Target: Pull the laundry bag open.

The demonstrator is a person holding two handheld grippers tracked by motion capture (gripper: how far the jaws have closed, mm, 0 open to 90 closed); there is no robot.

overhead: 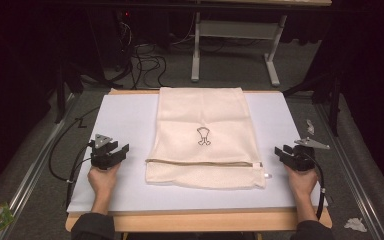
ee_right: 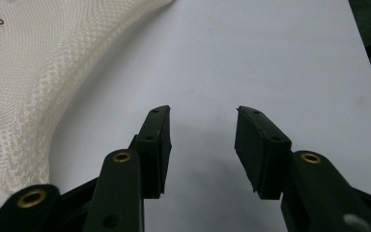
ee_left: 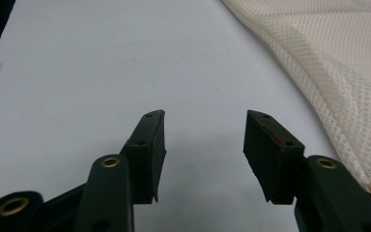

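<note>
Here: cream mesh laundry bag (overhead: 203, 137) flat at centre of high view, on white sheet covering tabletop (overhead: 125, 120); small black emblem mid-bag, zipper along lower edge. Left gripper (overhead: 121, 152) at left of frame, beside bag, apart from it; jaws released, nothing between. Right gripper (overhead: 281, 153) at right of frame, near bag's lower right corner, not touching; jaws released, bare sheet between. Mesh fills upper right of left gripper view (ee_left: 338, 63).
</note>
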